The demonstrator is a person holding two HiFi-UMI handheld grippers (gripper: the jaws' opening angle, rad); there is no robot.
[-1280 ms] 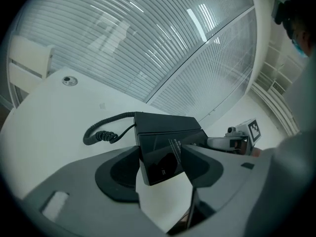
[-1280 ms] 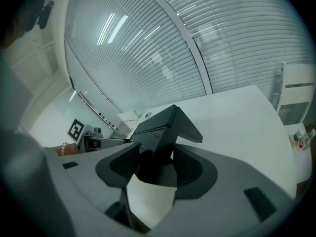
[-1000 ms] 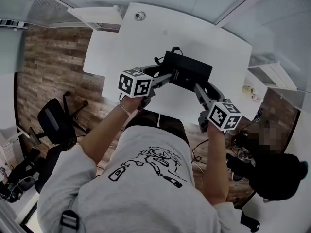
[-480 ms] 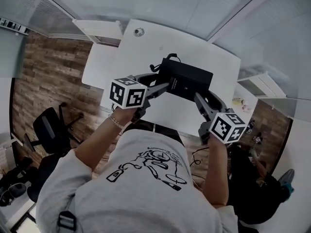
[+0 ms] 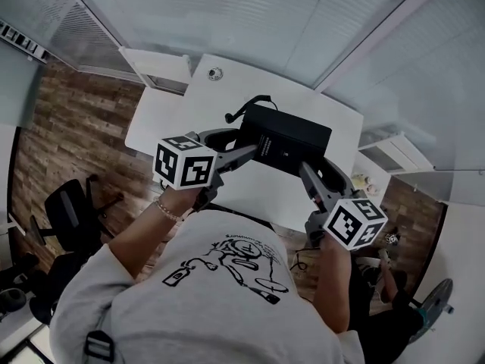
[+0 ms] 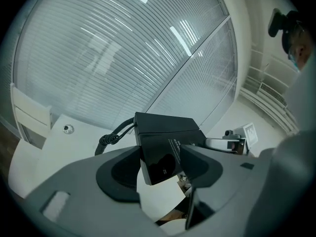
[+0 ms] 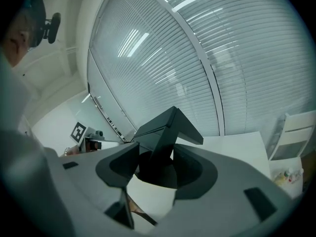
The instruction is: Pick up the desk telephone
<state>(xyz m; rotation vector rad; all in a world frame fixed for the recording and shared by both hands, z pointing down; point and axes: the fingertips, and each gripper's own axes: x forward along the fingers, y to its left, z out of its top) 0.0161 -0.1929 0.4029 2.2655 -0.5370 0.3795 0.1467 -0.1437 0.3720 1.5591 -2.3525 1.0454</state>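
Observation:
The black desk telephone (image 5: 284,140) hangs tilted above the white table (image 5: 204,101), held between my two grippers. My left gripper (image 5: 244,152) is shut on its left near edge, and my right gripper (image 5: 304,170) is shut on its right near edge. In the left gripper view the telephone (image 6: 165,139) sits clamped between the dark pads of the left gripper (image 6: 160,164), with its coiled cord (image 6: 111,136) trailing left. In the right gripper view the telephone (image 7: 165,130) rises edge-on from the right gripper (image 7: 155,164). The keypad face is hidden.
A small round fitting (image 5: 216,73) sits near the table's far edge. A white side unit (image 5: 155,63) stands at far left, a low white shelf (image 5: 386,154) with small bottles (image 5: 360,180) at right. An office chair (image 5: 64,211) stands on the wooden floor at left.
Both grippers have risen with the telephone clamped between them, and it now hangs farther above the table. The coiled cord has swung out to the left.

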